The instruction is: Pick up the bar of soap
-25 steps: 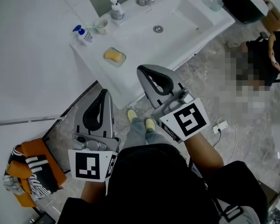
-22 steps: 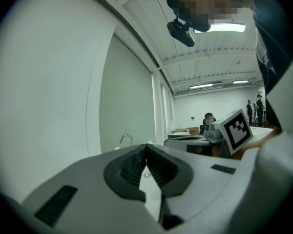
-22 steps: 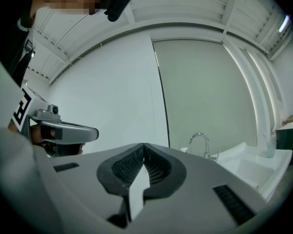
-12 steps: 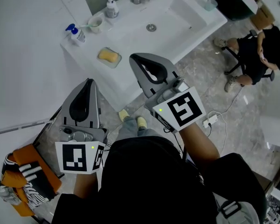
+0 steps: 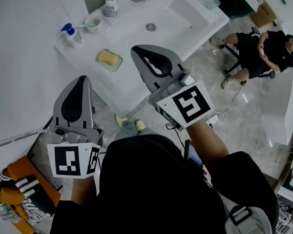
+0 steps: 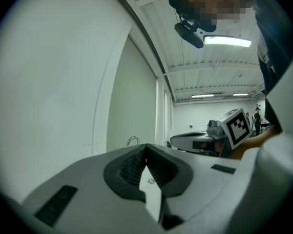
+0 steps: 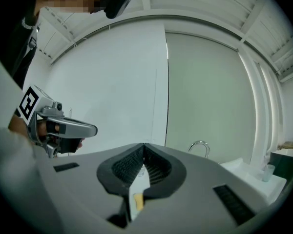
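Head view, and the long white washbasin counter (image 5: 136, 40) fills the frame from 10 o'clock to 1 o'clock, its sunken basin towards 1. Both tools are up in front of the person and held about level, short of the work.

The right grey two-jaw gripper (image 5: 136, 51) has its jaws fully together, ribbed black pads meeting at the tip with nothing between them. Its nose lies over the counter's near edge. The left grey two-jaw gripper (image 5: 80, 79) is the same story: clamped tight and empty, hanging over the floor at 8 o'clock from its partner.

Here's the target: the yellow rectangular bar of soap (image 5: 109, 58), lying in a shallow clear dish (image 5: 100, 64) on the counter's left end. In this view it is at 9 o'clock from the right tip and 1 o'clock from the left tip, touched by neither. Beyond it, at 11 o'clock, stand a small pale cup (image 5: 93, 21) and a blue-capped spray bottle (image 5: 68, 33).

So this looks like the approach. To do it well, I'd say whichever gripper goes in must first part its jaws wider than the bar. It should tip its nose down over the dish and straddle the soap across its short sides, clear of the dish rim. Then close gently and squarely, because soap is likely slippery and a skewed pinch could squirt it out.
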`<state>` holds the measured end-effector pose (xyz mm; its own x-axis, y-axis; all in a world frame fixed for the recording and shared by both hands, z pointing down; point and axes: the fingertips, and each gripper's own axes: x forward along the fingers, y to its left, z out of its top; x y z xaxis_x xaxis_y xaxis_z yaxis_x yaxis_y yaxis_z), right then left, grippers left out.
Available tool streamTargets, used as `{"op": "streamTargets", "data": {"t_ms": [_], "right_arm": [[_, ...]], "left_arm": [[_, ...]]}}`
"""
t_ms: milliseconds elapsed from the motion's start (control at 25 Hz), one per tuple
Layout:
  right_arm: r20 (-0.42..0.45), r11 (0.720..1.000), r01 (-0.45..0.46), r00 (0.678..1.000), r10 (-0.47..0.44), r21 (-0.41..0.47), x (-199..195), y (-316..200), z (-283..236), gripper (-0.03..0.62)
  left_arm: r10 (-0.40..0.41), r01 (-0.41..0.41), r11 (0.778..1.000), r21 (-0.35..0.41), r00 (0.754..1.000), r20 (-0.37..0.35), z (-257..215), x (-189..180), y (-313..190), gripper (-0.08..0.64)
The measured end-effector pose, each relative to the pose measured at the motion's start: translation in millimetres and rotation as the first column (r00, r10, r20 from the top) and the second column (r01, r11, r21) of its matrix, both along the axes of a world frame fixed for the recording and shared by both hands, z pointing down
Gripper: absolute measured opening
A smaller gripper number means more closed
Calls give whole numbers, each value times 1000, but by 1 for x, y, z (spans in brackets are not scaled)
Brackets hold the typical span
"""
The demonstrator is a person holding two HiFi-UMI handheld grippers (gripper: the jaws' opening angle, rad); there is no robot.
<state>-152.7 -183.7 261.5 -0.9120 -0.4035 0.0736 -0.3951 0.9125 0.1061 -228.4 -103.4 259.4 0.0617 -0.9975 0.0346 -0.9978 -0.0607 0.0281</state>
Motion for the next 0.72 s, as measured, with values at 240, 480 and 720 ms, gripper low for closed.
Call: {"op": "streamTargets", "data": {"t_ms": [240,480,720], "right_arm": [[-7,1000,-12,1000,12,23,-17,-4,1,8],[-10,999,-31,999,31,18,-20,-6,-2,8],[4,1000,-19,1000,19,3,-18,-17,-4,8]], "left_arm": [[14,-14,1000,0,1000,-15,7,-18,-7,6],[20,-20,1000,3,999,-28,8,-25,-14,6],[9,-9,1000,6,1000,-21,8,-24,-21,6]]}}
